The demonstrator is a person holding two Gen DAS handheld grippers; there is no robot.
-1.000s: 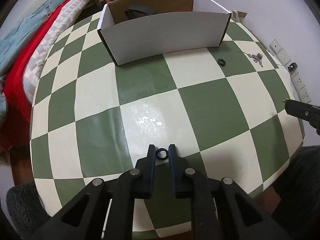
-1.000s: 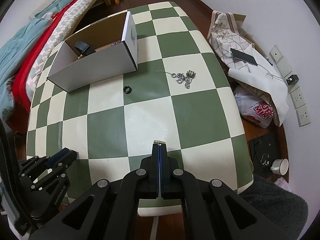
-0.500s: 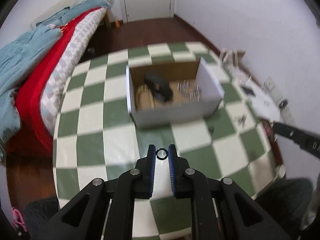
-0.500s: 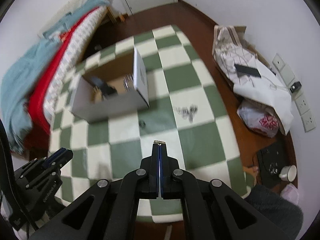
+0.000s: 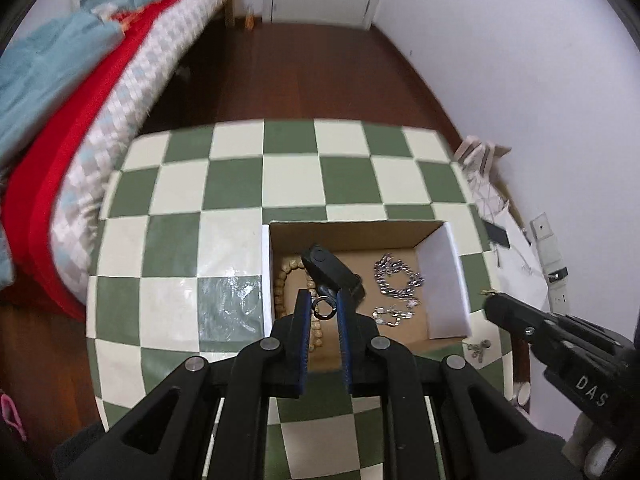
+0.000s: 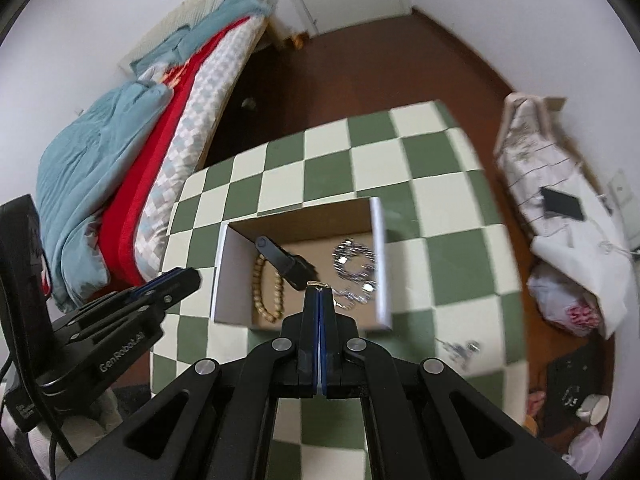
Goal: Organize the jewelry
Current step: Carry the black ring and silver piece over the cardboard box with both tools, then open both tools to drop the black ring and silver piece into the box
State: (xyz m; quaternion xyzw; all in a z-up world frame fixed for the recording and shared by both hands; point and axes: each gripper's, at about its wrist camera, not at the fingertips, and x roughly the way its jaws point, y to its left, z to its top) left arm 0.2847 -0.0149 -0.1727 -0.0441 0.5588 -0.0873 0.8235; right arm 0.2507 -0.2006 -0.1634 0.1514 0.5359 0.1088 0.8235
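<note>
My left gripper (image 5: 323,307) is shut on a small black ring (image 5: 324,309) and holds it high above the open cardboard box (image 5: 444,280). My right gripper (image 6: 319,289) is shut on a thin gold piece (image 6: 318,283) at its tips, also above the box (image 6: 380,240). In the box lie a wooden bead bracelet (image 6: 262,292), a black case (image 5: 330,268) and silver chains (image 5: 394,280). A silver chain cluster (image 6: 460,350) lies on the table outside the box, at its right.
The box stands on a green and cream checked table (image 5: 240,184). A bed with red and blue bedding (image 5: 60,100) is on the left. Bags, a phone and wall sockets (image 6: 560,208) are by the wall on the right.
Both grippers rose and moved forward from low over the table to above the box, keeping the ring and the gold piece. The box inside has come into view.
</note>
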